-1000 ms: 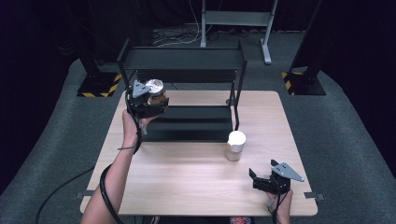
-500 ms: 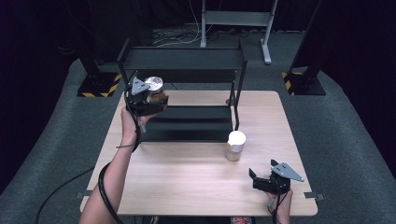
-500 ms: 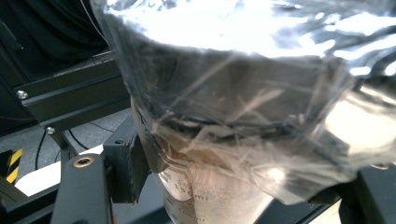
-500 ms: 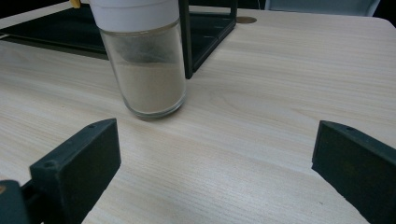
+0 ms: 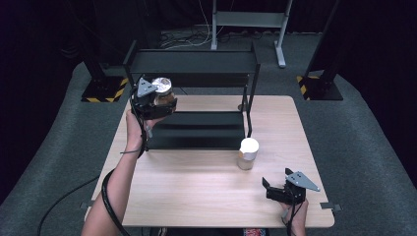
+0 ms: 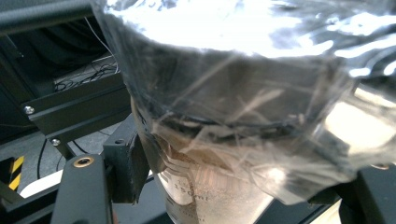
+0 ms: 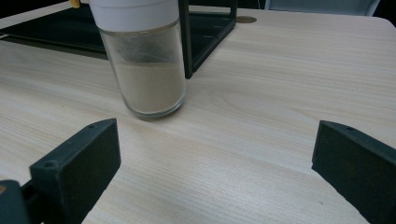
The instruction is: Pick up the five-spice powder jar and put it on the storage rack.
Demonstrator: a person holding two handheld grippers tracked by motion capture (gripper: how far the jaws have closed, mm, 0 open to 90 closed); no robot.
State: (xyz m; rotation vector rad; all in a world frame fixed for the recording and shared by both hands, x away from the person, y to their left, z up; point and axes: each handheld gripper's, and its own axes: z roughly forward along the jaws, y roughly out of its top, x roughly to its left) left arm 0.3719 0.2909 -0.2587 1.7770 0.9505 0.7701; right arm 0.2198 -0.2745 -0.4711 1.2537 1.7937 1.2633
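Foil (image 6: 243,42) hides beaker (image 6: 210,196) mouth between left tongs (image 5: 164,101).

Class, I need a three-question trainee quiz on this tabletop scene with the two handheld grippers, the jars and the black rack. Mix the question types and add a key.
1. True or false: the left gripper is shut on the foil-covered jar.
2. Where does the white-lidded jar stand?
A. on the rack's top shelf
B. on the table, in front of the rack
C. between the right gripper's jaws
3. Fill in: the right gripper has its jaws ____ with nothing between them.

Key: 1 true; 2 B, on the table by the black rack; 3 open.
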